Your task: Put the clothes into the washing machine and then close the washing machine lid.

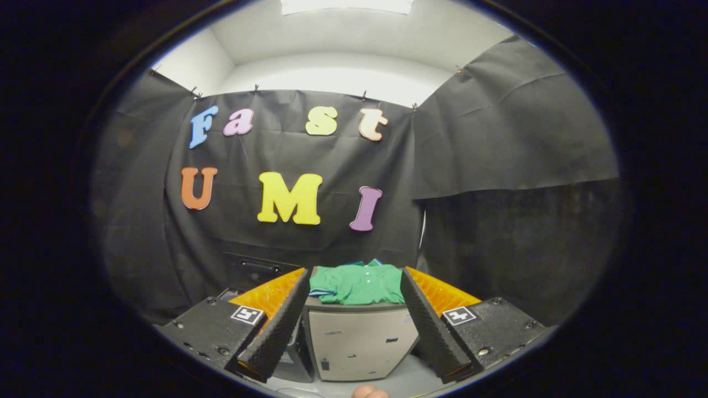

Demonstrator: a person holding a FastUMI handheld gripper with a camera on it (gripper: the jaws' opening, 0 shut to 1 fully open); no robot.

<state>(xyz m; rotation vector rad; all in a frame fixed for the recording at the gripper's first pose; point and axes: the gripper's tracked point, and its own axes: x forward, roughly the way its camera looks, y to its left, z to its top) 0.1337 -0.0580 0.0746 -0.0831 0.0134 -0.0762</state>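
To the left, behind the left finger, a dark washing machine (257, 271) is partly hidden. The hand-held gripper (354, 320) is spread wide and holds nothing. Between and beyond its fingers, one green shirt (359, 284) lies folded on a pale cabinet (359, 342), with a blue edge behind it, perhaps a second garment. Best go straight forward and pinch a thick fold near the shirt's middle, so it lifts whole.
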